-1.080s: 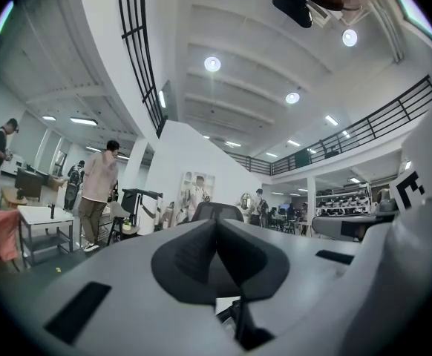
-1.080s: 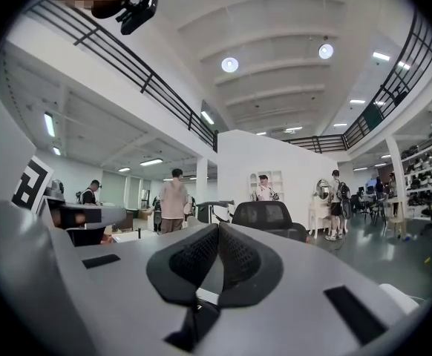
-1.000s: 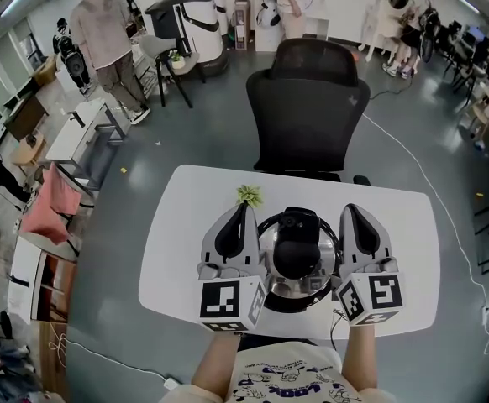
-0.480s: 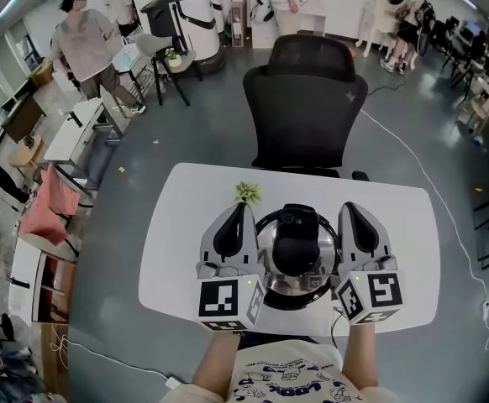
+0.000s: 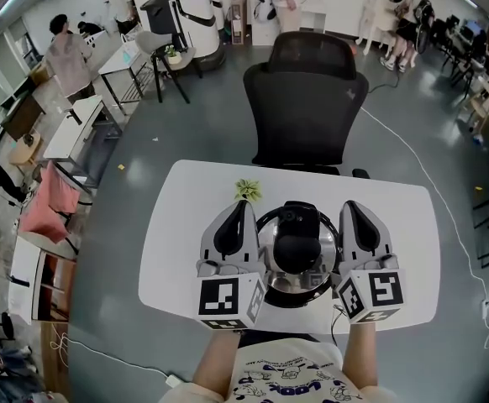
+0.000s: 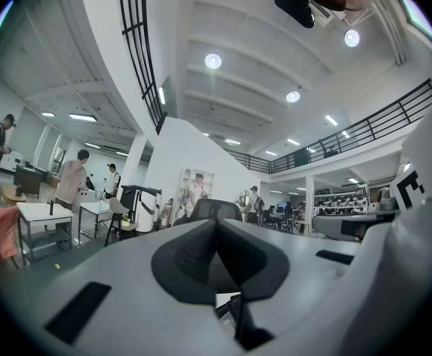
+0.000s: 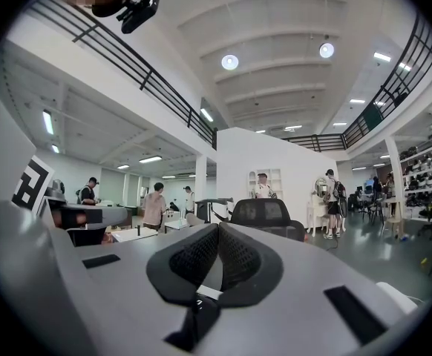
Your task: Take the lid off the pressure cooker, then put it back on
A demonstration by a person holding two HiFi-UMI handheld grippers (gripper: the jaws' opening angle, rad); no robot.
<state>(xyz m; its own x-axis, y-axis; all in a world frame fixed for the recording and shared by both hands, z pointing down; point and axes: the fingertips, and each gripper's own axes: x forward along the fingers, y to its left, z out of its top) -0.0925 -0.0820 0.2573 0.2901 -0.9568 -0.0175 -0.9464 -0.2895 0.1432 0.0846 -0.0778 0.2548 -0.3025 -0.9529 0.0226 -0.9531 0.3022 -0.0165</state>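
Pressure cooker: the pressure cooker sat on the white counter close to the person, between the two claws and just beside each.
Lid: the lid was on the pot, with a broad black handle running over its polished dome.
Left claw: the left claw was clenched on nothing, held level beside the cooker's left flank and pointing towards the office chair.
Right claw: the right claw was likewise clenched and empty, level along the cooker's right flank.
Contact: the head view did not settle whether either claw touched the pot wall.
Likely handling: the steel lid looked stiff, fairly heavy and slippery on its dome, so a grip on bare metal would probably slide.
Where to hold: the black handle seemed the surest purchase. The lid probably had to turn before it lifted, so the other claw would likely need to steady the pot.
Risk: a lopsided lift could let the lid tip or knock the rim.
Other item: a small green thing lay on the counter beyond the cooker.
Change from the earlier frame: claws, cooker and lid kept the same places. Only the room behind differed, where a person at far left had walked further from the camera, towards the desks.
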